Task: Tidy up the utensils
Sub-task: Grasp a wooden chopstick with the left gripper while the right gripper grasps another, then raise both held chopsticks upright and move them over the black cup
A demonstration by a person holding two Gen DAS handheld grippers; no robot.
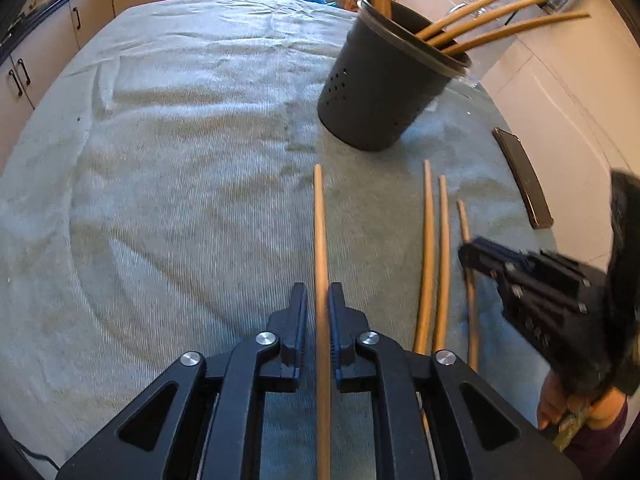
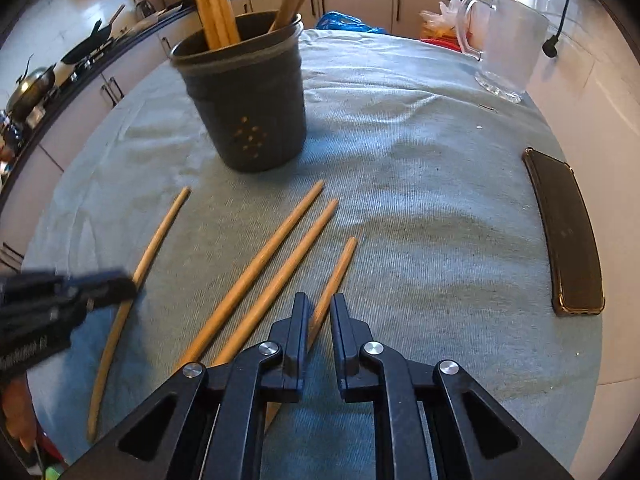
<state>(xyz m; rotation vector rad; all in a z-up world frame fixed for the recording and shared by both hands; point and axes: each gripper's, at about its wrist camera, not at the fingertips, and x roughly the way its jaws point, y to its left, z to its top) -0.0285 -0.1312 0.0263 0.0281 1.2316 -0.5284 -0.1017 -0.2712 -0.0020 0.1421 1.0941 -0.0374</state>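
On the cloth-covered table [image 1: 160,160], the left tongs [image 1: 318,300] pinched one wooden chopstick [image 1: 320,240]. Just beside it, the right tongs [image 2: 320,312] had closed on another chopstick [image 2: 338,272], two more between them, near the dark holder [image 2: 248,104]

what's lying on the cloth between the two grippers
Two loose wooden sticks, side by side on the cloth, lie between the left gripper and right gripper; clearest in the left wrist view.

Matt wooden sticks [image 2: 256,268] lie on ribbed cloth [image 2: 420,208] beside a matt perforated plastic holder [image 2: 248,108] and a glossy phone [image 2: 568,232].
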